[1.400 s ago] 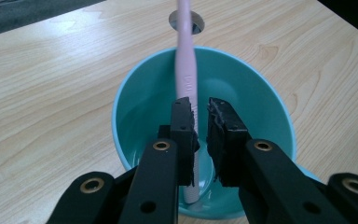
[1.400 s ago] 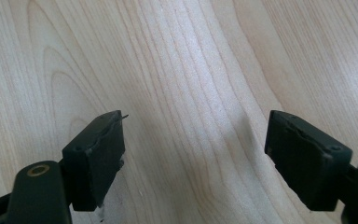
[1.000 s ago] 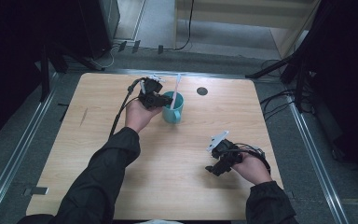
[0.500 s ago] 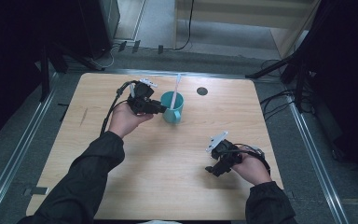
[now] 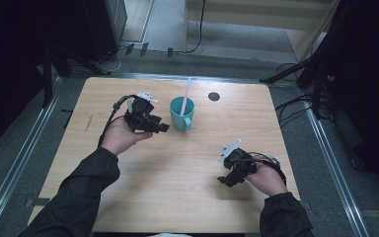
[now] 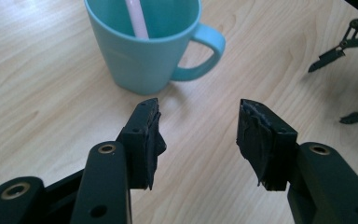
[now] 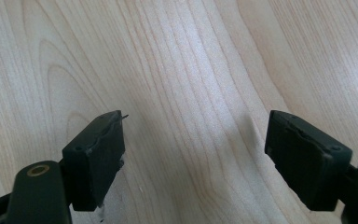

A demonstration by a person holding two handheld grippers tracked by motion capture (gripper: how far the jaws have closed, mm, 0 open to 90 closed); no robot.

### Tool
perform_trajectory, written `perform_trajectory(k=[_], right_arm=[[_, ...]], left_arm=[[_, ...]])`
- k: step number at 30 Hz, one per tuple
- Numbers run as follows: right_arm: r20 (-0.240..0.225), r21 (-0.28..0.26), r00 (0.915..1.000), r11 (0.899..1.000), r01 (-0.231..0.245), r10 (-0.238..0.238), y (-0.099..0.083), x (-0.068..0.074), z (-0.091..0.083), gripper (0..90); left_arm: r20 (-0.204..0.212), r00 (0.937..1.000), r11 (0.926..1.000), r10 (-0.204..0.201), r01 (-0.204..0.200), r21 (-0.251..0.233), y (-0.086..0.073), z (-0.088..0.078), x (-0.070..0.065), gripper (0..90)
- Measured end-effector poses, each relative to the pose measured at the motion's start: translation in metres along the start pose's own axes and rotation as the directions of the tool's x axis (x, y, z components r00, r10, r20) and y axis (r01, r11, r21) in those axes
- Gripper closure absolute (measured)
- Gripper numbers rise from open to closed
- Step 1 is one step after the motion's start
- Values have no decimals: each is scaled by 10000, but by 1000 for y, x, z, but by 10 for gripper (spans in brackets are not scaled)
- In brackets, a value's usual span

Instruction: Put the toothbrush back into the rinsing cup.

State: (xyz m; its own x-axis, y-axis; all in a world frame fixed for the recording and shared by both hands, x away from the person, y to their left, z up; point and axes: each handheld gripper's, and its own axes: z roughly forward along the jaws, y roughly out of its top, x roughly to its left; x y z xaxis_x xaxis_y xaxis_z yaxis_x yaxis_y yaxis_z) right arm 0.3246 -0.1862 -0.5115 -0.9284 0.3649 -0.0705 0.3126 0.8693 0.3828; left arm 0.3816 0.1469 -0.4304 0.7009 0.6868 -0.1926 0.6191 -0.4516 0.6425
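A turquoise ceramic mug (image 5: 182,113) stands upright near the middle of the far half of the light wooden surface (image 5: 177,197), with a pale pink-and-white toothbrush (image 5: 186,94) leaning inside it, head end up and tilted toward the far edge. The left claw (image 5: 162,128) is just beside the mug on its left, apart from it, pointing at its lower wall. Its jaws have just been opening and stand spread, with nothing between them. The right claw (image 5: 223,180) sits well apart at the near right of the surface, its jaws also spread wide and holding nothing.

Near the mug, a small dark round hole (image 5: 214,96) marks the surface to the right of the toothbrush. Beyond the far edge, black cables (image 5: 197,34) run across a grey floor (image 5: 168,59), and metal rails (image 5: 24,153) flank both sides. Nothing lies between the left claw and the mug.

The left gripper view shows the mug's handle (image 6: 205,53) turned to the right in that view, and bare wood between the 2 black pads (image 6: 154,135); the right claw's tips (image 6: 335,53) appear at the far right. The right gripper view gives plain wood grain (image 7: 186,93) between its own pads (image 7: 98,149). The high view alone gives the toothbrush's full length and both sleeves (image 5: 79,192).
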Motion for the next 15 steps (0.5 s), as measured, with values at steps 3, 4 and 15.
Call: perform_trajectory(k=[3,4,15], right_arm=[[-25,-6,10000,10000,12,-12,0,0,1,199],[-22,1,10000,10000,21,-21,0,0,1,199],[-33,18,10000,10000,-11,11,1,0,1,199]], left_arm=[[62,10000,10000,-38,38,-15,-10,-4,0,461],[44,10000,10000,-32,33,-25,-12,-4,1,456],[-93,9996,9995,-256,254,-199,-43,-11,2,436]])
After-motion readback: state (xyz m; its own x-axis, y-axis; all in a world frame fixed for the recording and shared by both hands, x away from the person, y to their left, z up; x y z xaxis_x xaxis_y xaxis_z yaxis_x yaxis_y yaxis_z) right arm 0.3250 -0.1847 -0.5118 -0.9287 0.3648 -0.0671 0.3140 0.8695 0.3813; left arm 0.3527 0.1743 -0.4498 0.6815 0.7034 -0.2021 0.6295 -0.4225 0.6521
